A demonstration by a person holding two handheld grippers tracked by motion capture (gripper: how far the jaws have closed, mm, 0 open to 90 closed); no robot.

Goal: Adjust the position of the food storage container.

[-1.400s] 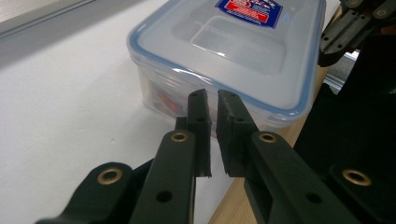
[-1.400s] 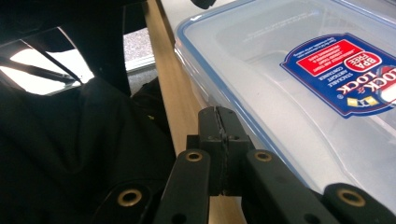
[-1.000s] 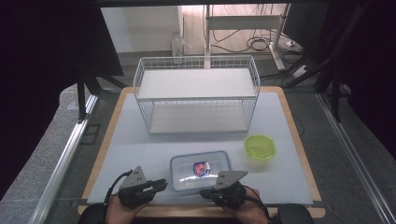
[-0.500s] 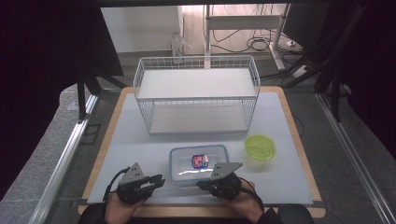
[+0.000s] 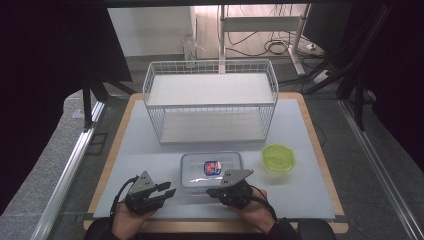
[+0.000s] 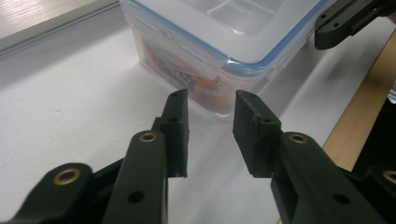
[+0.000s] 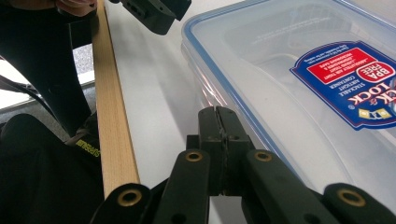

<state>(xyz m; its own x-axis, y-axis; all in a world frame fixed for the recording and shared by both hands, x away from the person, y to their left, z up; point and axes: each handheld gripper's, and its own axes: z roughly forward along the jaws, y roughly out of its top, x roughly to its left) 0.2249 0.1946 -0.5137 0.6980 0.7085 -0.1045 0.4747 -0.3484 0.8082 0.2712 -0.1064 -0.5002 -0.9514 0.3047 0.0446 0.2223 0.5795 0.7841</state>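
Note:
A clear plastic container (image 5: 211,169) with a blue-rimmed lid and a red-and-blue label lies on the white mat near the front edge. My left gripper (image 5: 170,190) rests to its left and points at the container's corner (image 6: 224,37). Its jaws have just been opening and stand partly apart with nothing between them (image 6: 210,95). My right gripper (image 5: 212,192) is at the container's near side with its jaws shut and empty (image 7: 218,112), close beside the container wall (image 7: 303,84). The two gripper tips face each other a short way apart.
A white wire basket (image 5: 210,100) with two shelves stands behind the container. A yellow-green round bowl (image 5: 278,156) sits to the container's right. The wooden table edge (image 5: 215,226) runs just below both hands.
The left gripper's jaws have spread apart. The right gripper has shifted a little left along the container's near side.

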